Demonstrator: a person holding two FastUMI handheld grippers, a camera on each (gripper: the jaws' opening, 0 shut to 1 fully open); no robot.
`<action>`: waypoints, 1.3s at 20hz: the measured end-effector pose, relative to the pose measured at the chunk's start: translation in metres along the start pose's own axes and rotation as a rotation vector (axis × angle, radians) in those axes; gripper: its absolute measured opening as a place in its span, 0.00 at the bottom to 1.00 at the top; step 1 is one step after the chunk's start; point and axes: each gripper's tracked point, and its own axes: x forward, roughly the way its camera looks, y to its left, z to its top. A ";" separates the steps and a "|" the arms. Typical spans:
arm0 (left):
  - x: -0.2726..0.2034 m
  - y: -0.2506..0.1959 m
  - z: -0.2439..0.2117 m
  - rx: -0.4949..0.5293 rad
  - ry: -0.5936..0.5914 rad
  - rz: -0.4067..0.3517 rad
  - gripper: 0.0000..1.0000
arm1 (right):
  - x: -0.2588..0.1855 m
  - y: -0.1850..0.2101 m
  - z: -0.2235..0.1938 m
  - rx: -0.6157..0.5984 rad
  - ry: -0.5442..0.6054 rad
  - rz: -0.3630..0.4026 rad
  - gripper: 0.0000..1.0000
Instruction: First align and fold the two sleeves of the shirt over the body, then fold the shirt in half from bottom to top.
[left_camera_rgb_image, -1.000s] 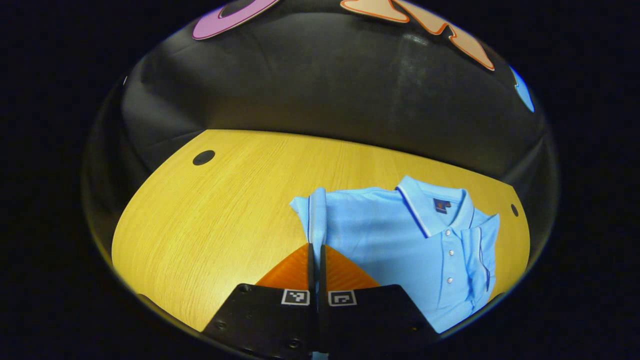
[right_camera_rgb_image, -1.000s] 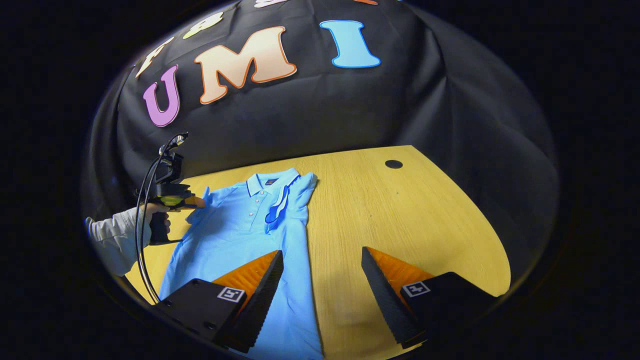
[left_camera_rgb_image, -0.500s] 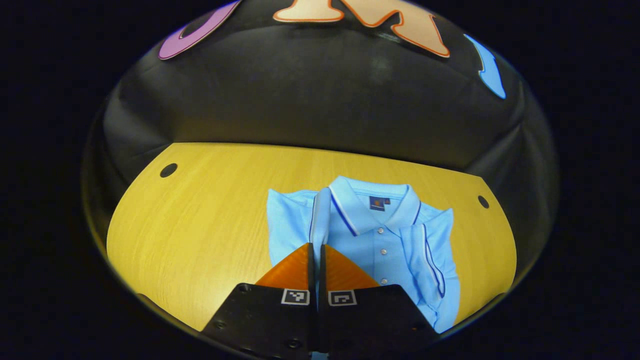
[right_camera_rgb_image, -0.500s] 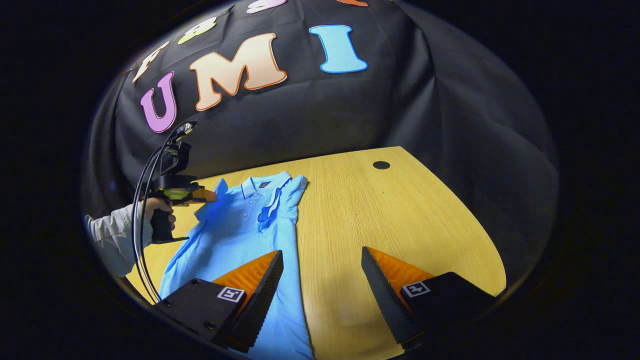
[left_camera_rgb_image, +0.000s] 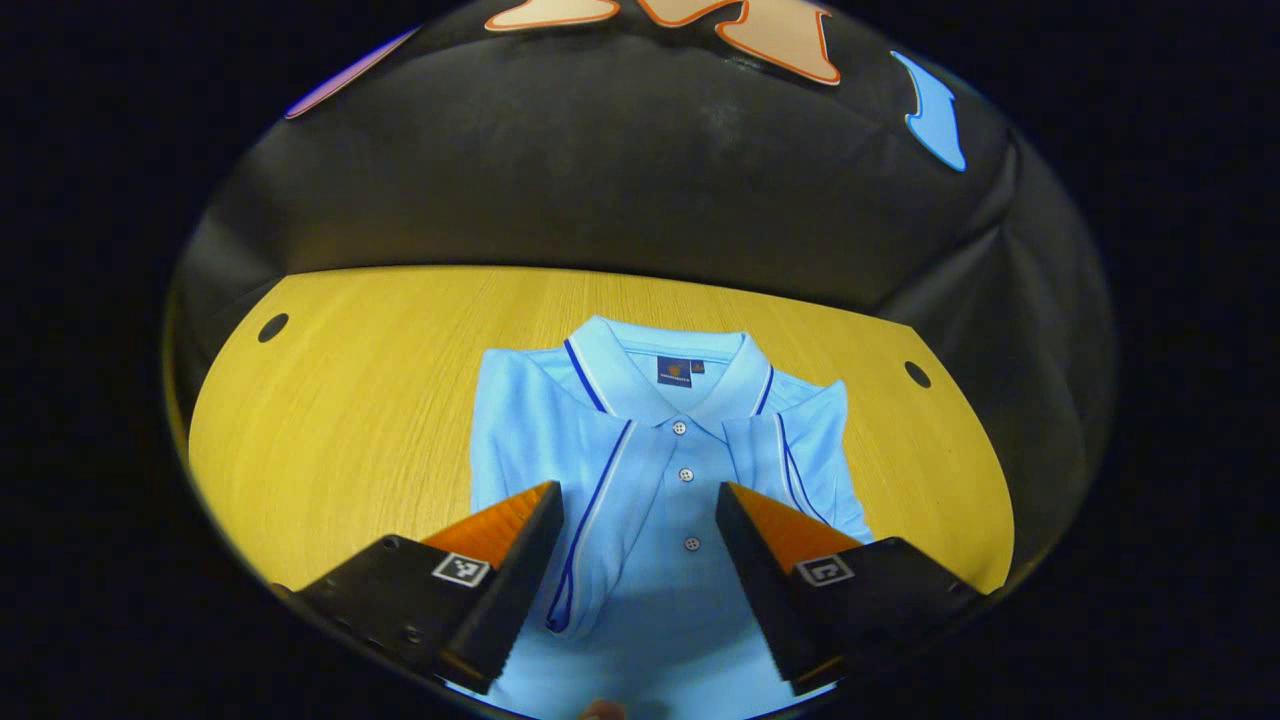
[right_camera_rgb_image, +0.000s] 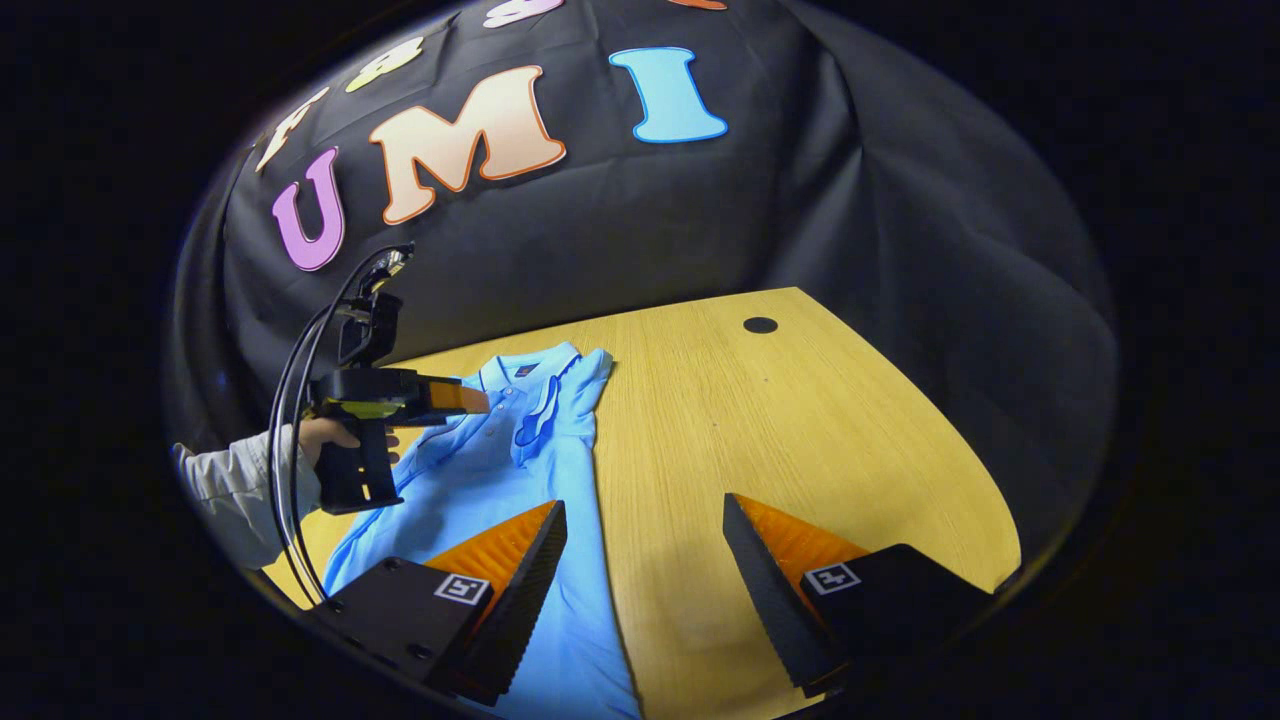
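The left gripper (left_camera_rgb_image: 638, 525) has let go of the left sleeve (left_camera_rgb_image: 590, 500), its fingers now spread above the shirt (left_camera_rgb_image: 660, 470). Both sleeves lie folded across the body on the wooden surface (left_camera_rgb_image: 350, 420). The right gripper (right_camera_rgb_image: 645, 545) hovers with fingers apart over the shirt's edge.

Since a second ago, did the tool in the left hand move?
Yes. In the right gripper view the left tool has gone rightward from the shirt's edge, over its chest, and has opened.

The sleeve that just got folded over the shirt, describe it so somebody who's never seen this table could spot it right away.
Start at the yellow wooden table and find the light blue polo shirt lying on it, collar toward the black cloth wall. The sleeve lies flat on the chest, left of the button row in the left gripper view. Its dark blue piped edge runs diagonally down from the collar.
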 end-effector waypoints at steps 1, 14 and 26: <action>-0.009 0.002 0.004 0.018 -0.024 -0.002 0.93 | 0.002 0.003 0.002 0.002 -0.006 -0.002 0.98; -0.198 0.054 -0.064 0.078 -0.123 0.059 0.96 | -0.064 0.043 -0.023 -0.145 -0.068 0.088 0.94; -0.289 0.087 -0.200 0.099 0.032 0.115 0.96 | -0.125 0.033 -0.114 -0.227 0.041 0.103 0.94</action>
